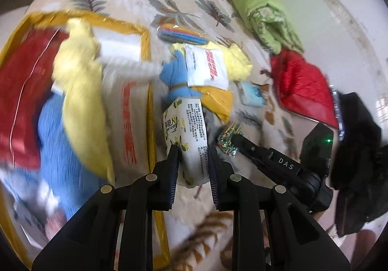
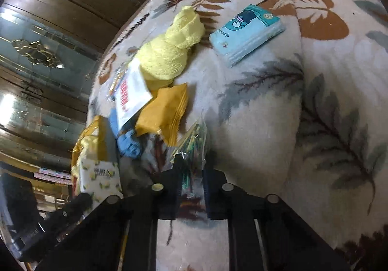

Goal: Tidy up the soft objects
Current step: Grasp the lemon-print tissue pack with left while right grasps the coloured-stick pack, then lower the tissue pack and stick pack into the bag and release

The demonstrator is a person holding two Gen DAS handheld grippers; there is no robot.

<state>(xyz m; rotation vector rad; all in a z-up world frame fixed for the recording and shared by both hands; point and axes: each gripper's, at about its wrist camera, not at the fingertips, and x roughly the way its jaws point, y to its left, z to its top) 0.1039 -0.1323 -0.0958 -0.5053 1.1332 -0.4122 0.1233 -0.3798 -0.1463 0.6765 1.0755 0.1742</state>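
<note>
Both grippers are clamped: the left gripper [image 1: 192, 162] on the lemon-print tissue pack [image 1: 186, 135], the right gripper [image 2: 194, 169] on a clear bag of coloured sticks [image 2: 191, 140]. Both lie mid-blanket [image 2: 266, 125], beside the yellow-rimmed box [image 1: 145, 35]. The 2 thin wrappers could slip from those shallow pinches.

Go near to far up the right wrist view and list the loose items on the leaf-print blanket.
Clear packet of coloured sticks between the right gripper's jaws → mustard-yellow packet → rolled yellow towel → light-blue tissue pack.
</note>
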